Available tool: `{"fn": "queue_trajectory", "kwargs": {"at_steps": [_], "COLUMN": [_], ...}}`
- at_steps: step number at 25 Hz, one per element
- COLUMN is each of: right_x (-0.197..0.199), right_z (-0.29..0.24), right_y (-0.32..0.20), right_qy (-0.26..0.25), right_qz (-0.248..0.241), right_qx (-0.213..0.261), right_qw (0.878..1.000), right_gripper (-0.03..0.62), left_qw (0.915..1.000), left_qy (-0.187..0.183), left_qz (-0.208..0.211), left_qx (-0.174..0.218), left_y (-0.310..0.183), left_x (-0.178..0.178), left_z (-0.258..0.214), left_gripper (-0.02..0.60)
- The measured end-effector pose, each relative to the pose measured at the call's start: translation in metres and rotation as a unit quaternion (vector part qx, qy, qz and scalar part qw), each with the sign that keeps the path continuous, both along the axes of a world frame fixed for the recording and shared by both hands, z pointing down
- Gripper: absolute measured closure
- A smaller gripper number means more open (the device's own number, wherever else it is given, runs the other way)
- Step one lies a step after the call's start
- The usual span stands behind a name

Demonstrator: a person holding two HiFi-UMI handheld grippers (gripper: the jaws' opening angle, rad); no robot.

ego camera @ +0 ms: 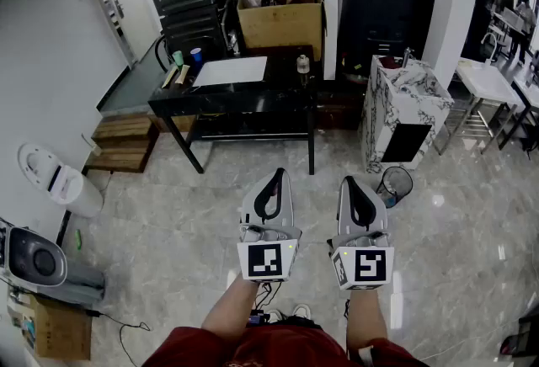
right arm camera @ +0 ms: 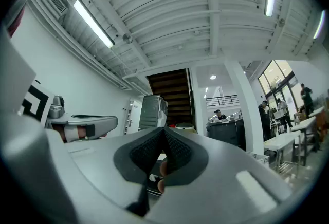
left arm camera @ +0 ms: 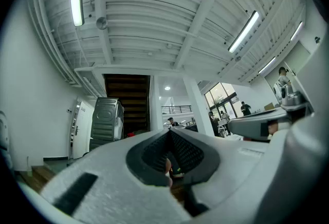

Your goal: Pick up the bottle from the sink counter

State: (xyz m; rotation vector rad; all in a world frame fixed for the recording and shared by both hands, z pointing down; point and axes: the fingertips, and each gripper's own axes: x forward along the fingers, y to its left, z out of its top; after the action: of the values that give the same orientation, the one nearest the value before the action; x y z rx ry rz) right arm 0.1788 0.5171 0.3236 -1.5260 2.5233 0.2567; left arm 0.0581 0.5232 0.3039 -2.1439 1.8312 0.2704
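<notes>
The sink counter [ego camera: 402, 109], a white marble-patterned stand, is across the floor to the right of a black table. A small upright thing [ego camera: 406, 57] stands on its top; I cannot tell whether it is a bottle or a tap. A small clear jar [ego camera: 302, 64] stands on the black table's right end. My left gripper [ego camera: 271, 177] and right gripper [ego camera: 353, 183] are held side by side over the floor, well short of the counter. Both are shut and hold nothing. The left gripper [left arm camera: 169, 131] and right gripper [right arm camera: 164, 129] point slightly upward, tips together.
The black table [ego camera: 253, 96] carries a white board [ego camera: 231, 71] and cups. A cardboard box [ego camera: 283, 16] sits behind it. A mesh waste basket [ego camera: 394, 183] stands by the counter's foot. Wooden steps [ego camera: 122, 142] and a toilet [ego camera: 57, 180] are at the left, a white table [ego camera: 490, 81] at the right.
</notes>
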Motion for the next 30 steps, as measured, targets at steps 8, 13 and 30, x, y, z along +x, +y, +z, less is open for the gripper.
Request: {"fn": "queue_trajectory", "kwargs": {"at_steps": [8,13,30], "right_x": [-0.053,-0.078,-0.151], "right_z": [-0.004,-0.003,-0.001], "right_y": [0.012,0.018,0.023], "right_qy": [0.016,0.019,0.021], "right_qz": [-0.011,-0.009,-0.001], "right_qx": [0.001,0.001,-0.001], "right_qw": [1.000,1.000,1.000], "right_gripper": [0.594,0.593,0.593], "left_qw": [0.9999,0.9999,0.9993], "left_qy": [0.015,0.014,0.034], "left_qz": [-0.001,0.003,0.013], "left_qx": [0.003,0.008,0.007], "left_y": [0.012,0.020,0.027], "left_x": [-0.049,-0.069,-0.143], "left_z": [-0.006,-0.009,-0.002], "left_gripper": [0.580,0.580,0.580]}}
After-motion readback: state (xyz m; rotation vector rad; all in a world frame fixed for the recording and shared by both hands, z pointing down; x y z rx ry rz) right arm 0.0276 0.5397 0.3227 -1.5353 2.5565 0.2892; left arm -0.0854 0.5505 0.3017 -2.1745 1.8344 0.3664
